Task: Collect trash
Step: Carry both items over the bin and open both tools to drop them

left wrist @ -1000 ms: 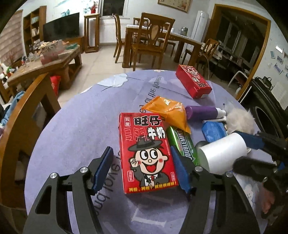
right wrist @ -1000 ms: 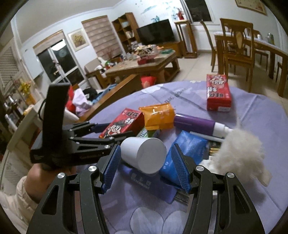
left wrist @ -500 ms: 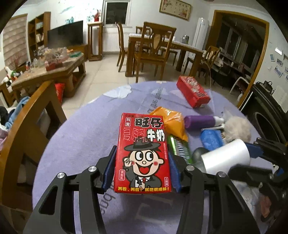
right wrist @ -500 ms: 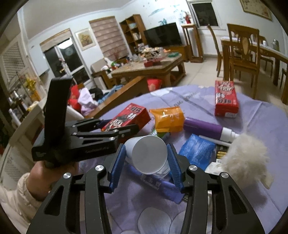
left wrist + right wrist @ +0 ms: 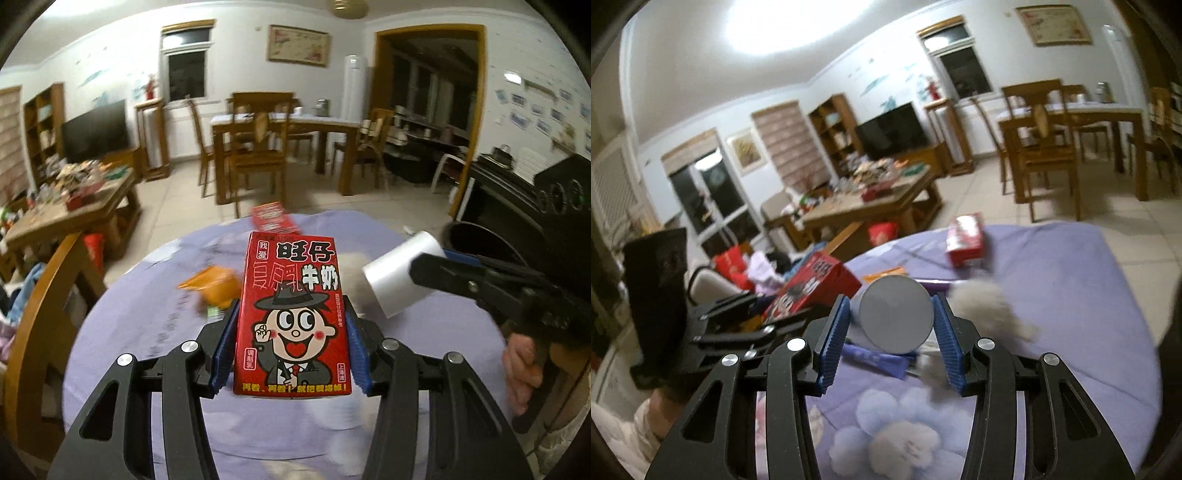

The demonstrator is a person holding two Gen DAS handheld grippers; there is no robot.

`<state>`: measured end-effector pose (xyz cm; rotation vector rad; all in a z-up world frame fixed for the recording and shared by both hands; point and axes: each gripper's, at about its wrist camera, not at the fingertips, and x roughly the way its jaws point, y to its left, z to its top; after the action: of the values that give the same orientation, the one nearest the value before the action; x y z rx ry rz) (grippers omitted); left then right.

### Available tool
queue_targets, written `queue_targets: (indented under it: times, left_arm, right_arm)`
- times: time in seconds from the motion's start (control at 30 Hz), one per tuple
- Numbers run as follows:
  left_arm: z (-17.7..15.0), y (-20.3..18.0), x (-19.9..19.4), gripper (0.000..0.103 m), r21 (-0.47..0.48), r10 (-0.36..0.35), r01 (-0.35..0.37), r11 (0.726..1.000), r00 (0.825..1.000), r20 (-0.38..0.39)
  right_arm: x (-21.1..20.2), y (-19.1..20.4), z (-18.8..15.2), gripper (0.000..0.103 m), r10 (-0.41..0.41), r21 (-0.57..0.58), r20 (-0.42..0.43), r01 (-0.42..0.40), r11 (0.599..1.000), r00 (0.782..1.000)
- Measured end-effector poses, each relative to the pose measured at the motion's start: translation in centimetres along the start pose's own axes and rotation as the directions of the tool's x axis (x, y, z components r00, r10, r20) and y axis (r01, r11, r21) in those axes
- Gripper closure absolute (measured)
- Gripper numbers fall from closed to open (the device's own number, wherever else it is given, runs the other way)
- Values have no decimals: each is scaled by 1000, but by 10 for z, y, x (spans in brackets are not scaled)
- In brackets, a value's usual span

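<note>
milk carton (image 5: 291, 317) between left tongs (image 5: 291, 347), cup (image 5: 397, 275) to its right, table (image 5: 147, 302) beneath

Two red cartons (image 5: 291, 314), one white cup (image 5: 400, 275), one orange packet (image 5: 214, 286).

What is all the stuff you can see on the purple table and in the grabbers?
milk carton: one, red with a cartoon face, clamped in the left gripper, off the table
paper cup: one, white, lying sideways, clamped in the right gripper
second red carton: one, red, far side of the table
orange wrapper: one, orange, on the table behind the held carton
fluffy tuft: one, off-white, on the table right of the cup
blue packet: one, blue, under the cup
tablecloth: one, purple with flowers
black bin: one, beside the table
left gripper: black, blue pads
right gripper: black, blue pads
</note>
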<state>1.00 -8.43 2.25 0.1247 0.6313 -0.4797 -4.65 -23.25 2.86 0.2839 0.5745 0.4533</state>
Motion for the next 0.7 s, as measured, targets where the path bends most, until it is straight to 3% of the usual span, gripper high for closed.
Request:
queue_targets:
  times: [0.37, 0.53, 0.7]
  left_arm:
    - [20, -123, 15, 52, 164, -137, 134, 977, 991, 8]
    - [25, -174, 23, 52, 227, -197, 188, 956, 980, 18]
    - [29, -215, 38, 52, 270, -251, 236, 934, 968, 21]
  right_arm:
    - [-115, -84, -21, 58, -154, 152, 153, 130, 980, 976]
    - [-161, -123, -36, 58, -239, 244, 226, 182, 952, 944]
    - [-200, -164, -51, 58, -354, 328, 275, 259, 908, 894]
